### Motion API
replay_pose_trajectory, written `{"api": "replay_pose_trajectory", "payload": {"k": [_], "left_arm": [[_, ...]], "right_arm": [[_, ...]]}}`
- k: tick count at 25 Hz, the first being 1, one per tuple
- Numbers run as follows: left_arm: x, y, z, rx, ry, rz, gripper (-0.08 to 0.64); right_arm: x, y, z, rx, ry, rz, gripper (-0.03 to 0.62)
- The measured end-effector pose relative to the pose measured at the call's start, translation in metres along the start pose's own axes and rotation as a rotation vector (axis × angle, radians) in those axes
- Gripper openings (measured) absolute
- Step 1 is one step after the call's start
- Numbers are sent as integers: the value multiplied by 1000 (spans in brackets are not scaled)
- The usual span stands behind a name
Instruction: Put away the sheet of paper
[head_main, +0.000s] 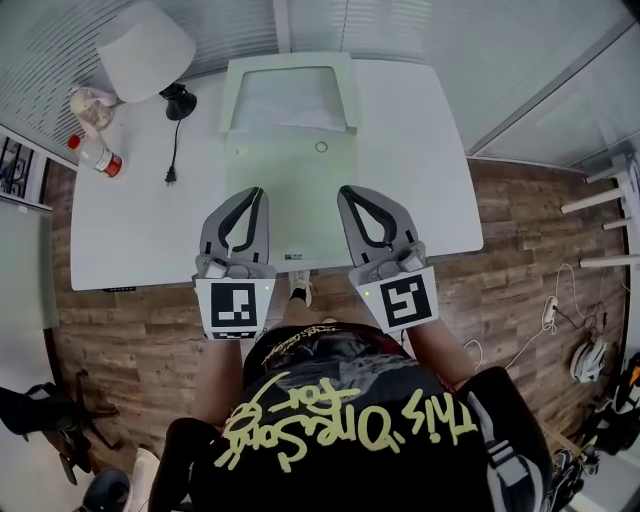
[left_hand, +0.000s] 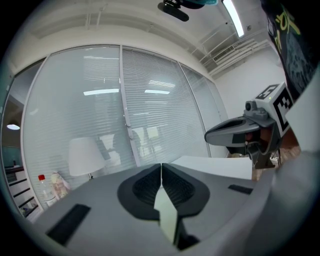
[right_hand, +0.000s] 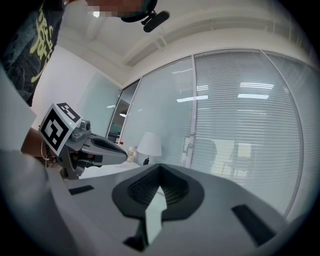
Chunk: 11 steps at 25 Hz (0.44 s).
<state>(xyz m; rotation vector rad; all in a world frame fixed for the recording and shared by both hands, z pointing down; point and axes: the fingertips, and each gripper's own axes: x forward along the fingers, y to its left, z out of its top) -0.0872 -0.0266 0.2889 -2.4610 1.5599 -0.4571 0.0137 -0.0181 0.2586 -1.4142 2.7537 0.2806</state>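
Note:
A pale green sheet of paper (head_main: 290, 200) lies lengthways over the middle of the white table (head_main: 420, 150). It reaches from the near edge to a white tray (head_main: 290, 68) at the back. My left gripper (head_main: 258, 190) is shut on the sheet's left side, my right gripper (head_main: 345, 190) on its right side. In the left gripper view the jaws (left_hand: 161, 167) meet, and a sliver of the sheet (left_hand: 167, 212) shows between them. The right gripper view shows the same: closed jaws (right_hand: 160, 170) with the sheet's edge (right_hand: 155, 215) between them.
A white lamp (head_main: 145, 50) with a black base and a trailing cable (head_main: 172, 165) stands at the back left. Beside it are a red-capped bottle (head_main: 98, 155) and a small bundle (head_main: 90, 105). Glass walls with blinds close off the back. Wooden floor with cables (head_main: 550, 310) lies to the right.

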Motion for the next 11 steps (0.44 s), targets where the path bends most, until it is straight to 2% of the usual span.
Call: {"api": "replay_pose_trajectory", "payload": {"k": [11], "left_arm": [[13,-3,0,0,8,-17,12]], "right_arm": [[2,-10,-4,24,18,-15,6]]}}
